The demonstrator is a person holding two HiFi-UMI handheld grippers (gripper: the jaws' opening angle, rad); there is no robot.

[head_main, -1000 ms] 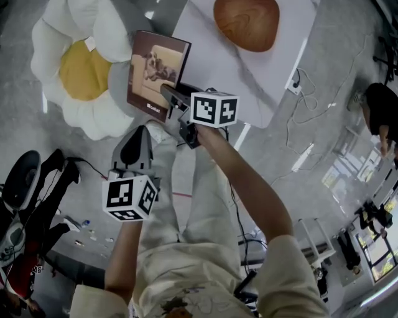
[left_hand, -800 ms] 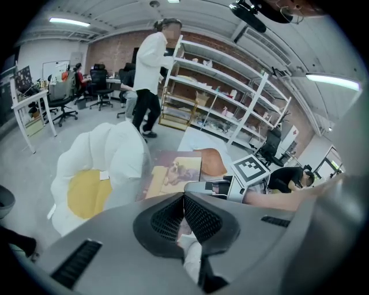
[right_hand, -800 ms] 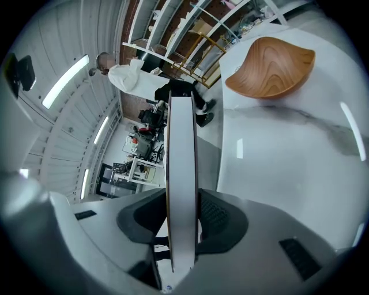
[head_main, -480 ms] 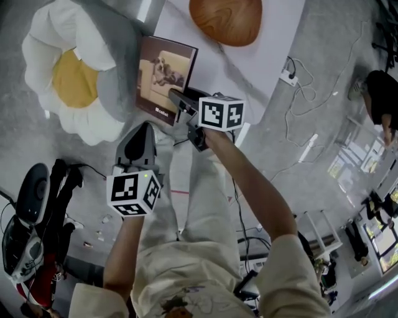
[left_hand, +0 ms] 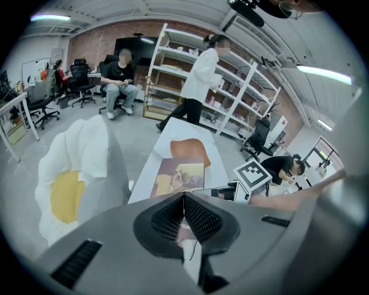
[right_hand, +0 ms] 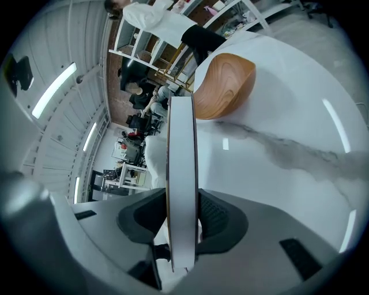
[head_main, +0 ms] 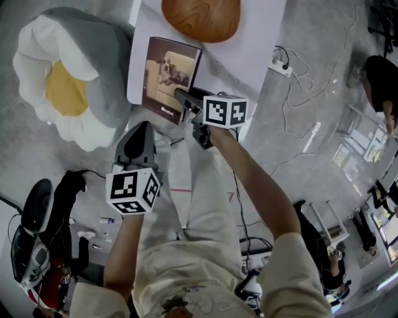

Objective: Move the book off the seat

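Note:
A brown book [head_main: 168,77] with a dog picture on its cover hangs over the near edge of the white table [head_main: 258,46]. My right gripper [head_main: 183,102] is shut on the book's near edge. In the right gripper view the book [right_hand: 181,184] shows edge-on between the two pads. The daisy-shaped seat cushion [head_main: 62,87], white petals round a yellow middle, lies on the floor to the left. My left gripper [head_main: 138,141] hangs lower and nearer, shut, with nothing in it. From the left gripper view, the book [left_hand: 180,177] lies ahead, with the seat cushion [left_hand: 75,178] at left.
A wooden bowl-shaped object [head_main: 200,17] sits on the table beyond the book. Cables and a power strip [head_main: 281,65] lie on the floor at right. People sit and stand by the shelves [left_hand: 242,92] in the background. My own legs are below the grippers.
The book in my right gripper has shifted from beside the cushion to over the table's near edge. The cushion has slid left in view. My left gripper stays shut and still.

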